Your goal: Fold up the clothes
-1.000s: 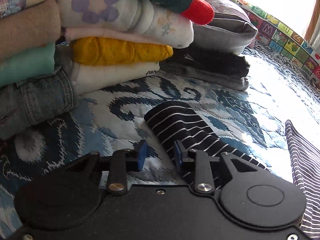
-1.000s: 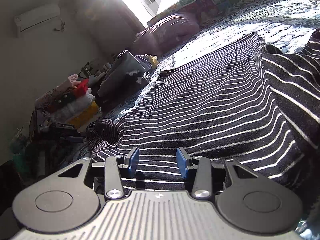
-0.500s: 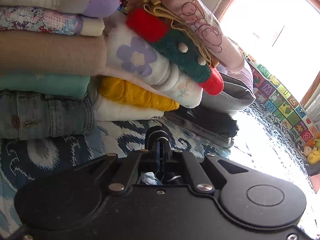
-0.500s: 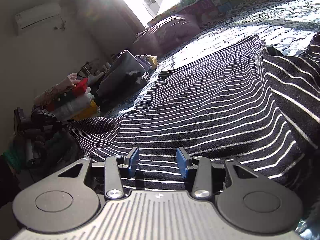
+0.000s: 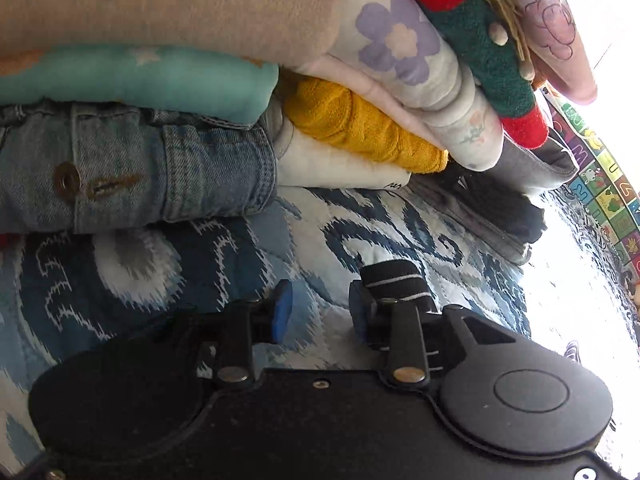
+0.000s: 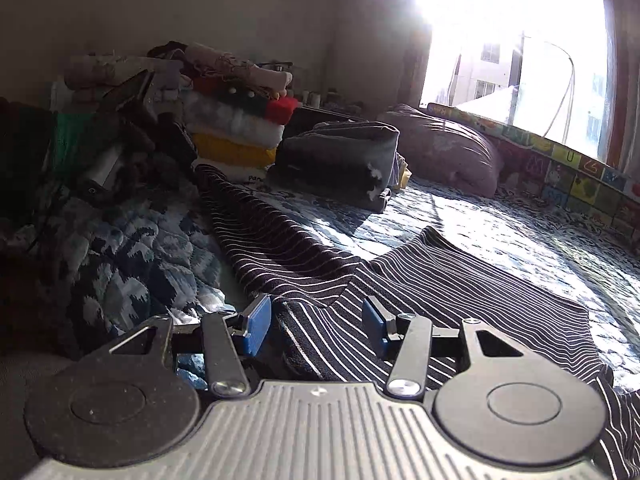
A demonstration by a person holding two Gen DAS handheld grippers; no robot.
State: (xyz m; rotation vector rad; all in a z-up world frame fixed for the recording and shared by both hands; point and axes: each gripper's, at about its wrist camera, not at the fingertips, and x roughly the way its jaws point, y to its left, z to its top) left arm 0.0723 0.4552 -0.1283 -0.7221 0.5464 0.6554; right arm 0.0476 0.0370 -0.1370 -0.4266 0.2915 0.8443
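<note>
Though both spread wide — left hand-held gripper (image 5: 320,314) beside striped sleeve (image 5: 396,284), right hand-held gripper (image 6: 316,324) over striped shirt (image 6: 460,292).

Blue-patterned quilt (image 6: 132,256) under glaring sun from a large window (image 6: 516,56), plain dim wall (image 6: 180,4) behind
</note>
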